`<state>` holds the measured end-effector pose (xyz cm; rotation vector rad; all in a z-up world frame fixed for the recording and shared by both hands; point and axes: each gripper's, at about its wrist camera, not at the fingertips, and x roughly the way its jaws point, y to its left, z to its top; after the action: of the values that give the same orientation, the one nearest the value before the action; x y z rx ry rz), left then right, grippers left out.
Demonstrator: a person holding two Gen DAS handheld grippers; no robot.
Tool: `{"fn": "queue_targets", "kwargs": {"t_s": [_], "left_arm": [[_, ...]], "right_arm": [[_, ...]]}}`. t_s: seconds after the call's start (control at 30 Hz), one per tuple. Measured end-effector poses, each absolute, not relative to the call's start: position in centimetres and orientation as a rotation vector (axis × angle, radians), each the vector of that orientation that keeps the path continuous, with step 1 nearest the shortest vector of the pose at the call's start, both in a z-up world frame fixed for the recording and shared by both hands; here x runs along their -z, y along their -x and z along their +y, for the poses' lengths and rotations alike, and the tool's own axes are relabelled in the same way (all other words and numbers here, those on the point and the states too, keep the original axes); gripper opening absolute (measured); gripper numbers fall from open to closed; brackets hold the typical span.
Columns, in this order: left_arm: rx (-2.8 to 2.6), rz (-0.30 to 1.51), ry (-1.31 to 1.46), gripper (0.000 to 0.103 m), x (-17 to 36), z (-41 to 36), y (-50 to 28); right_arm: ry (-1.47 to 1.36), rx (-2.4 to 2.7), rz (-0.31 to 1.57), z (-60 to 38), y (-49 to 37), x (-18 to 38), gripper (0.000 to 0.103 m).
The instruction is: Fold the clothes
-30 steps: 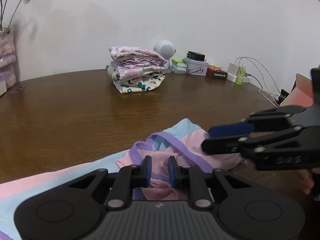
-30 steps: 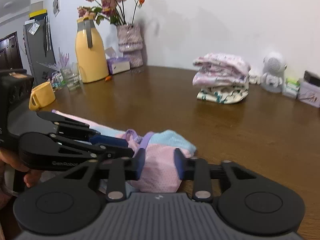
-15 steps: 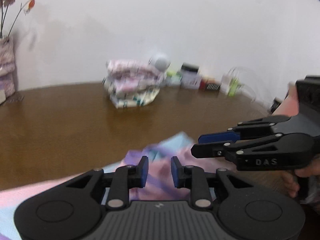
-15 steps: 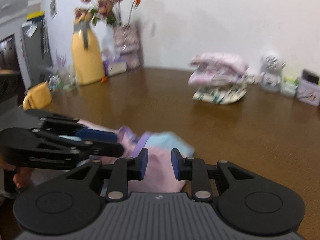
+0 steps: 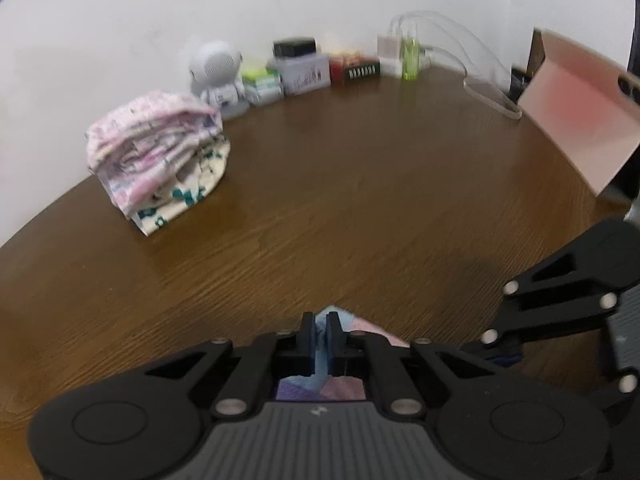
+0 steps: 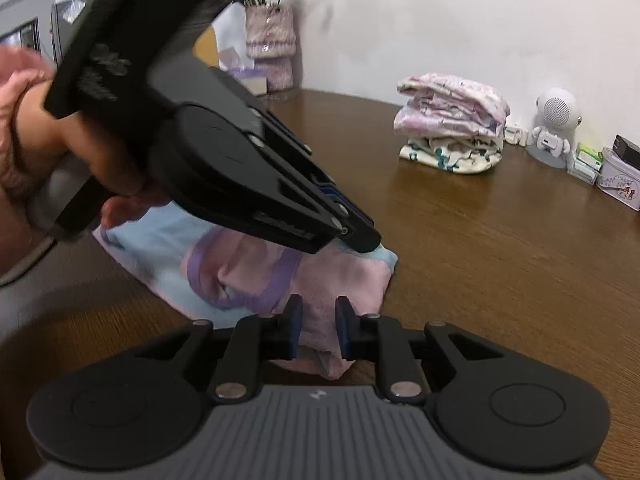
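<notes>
A pink, light-blue and purple mesh garment [image 6: 248,272] lies bunched on the brown wooden table [image 6: 500,272]. My left gripper [image 5: 320,334] is shut on a light-blue corner of the garment [image 5: 322,330]; in the right wrist view it [image 6: 360,236] comes down from the upper left onto the far edge of the cloth. My right gripper [image 6: 318,320] is narrowly open, with the pink near edge of the garment between its fingers. In the left wrist view the right gripper's body [image 5: 560,320] shows at the right, its tips hidden.
A stack of folded patterned clothes [image 5: 160,160] [image 6: 452,124] sits at the back. Behind it along the wall stand a white robot-shaped speaker [image 5: 218,76], small boxes [image 5: 304,68], a charger with cables [image 5: 408,52] and a pink box [image 5: 580,120]. A vase [image 6: 272,52] is far left.
My left gripper has swung forward and down onto the garment's far corner and closed on it. The garment is now folded into a smaller bundle. My right gripper stays at the near edge.
</notes>
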<state>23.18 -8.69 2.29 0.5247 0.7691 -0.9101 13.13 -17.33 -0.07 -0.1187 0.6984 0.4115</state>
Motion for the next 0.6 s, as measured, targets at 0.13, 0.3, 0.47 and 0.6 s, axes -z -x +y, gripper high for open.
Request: {"fn": "queue_targets", "kwargs": {"t_s": [0.13, 0.3, 0.47, 0.6], "left_arm": [[0.903, 0.789, -0.522, 0.004, -1.2, -8.6, -23.6], [0.864, 0.707, -0.428, 0.024, -3.4, -6.4, -22.8], [0.832, 0.635, -0.353, 0.030, -4.9, -2.8, -20.6], [0.859, 0.640, -0.362, 0.020, -3.6, -2.0, -18.8]], "right_arm": [[0.115, -0.416, 0.706, -17.4, -13.2, 0.4, 0.018], [0.031, -0.410, 0.680, -18.9, -13.1, -0.3, 0.043], [-0.160, -0.354, 0.674, -22.2, -13.7, -0.7, 0.070], [-0.282, -0.381, 0.724, -23.0, -15.0, 0.4, 0.063]]}}
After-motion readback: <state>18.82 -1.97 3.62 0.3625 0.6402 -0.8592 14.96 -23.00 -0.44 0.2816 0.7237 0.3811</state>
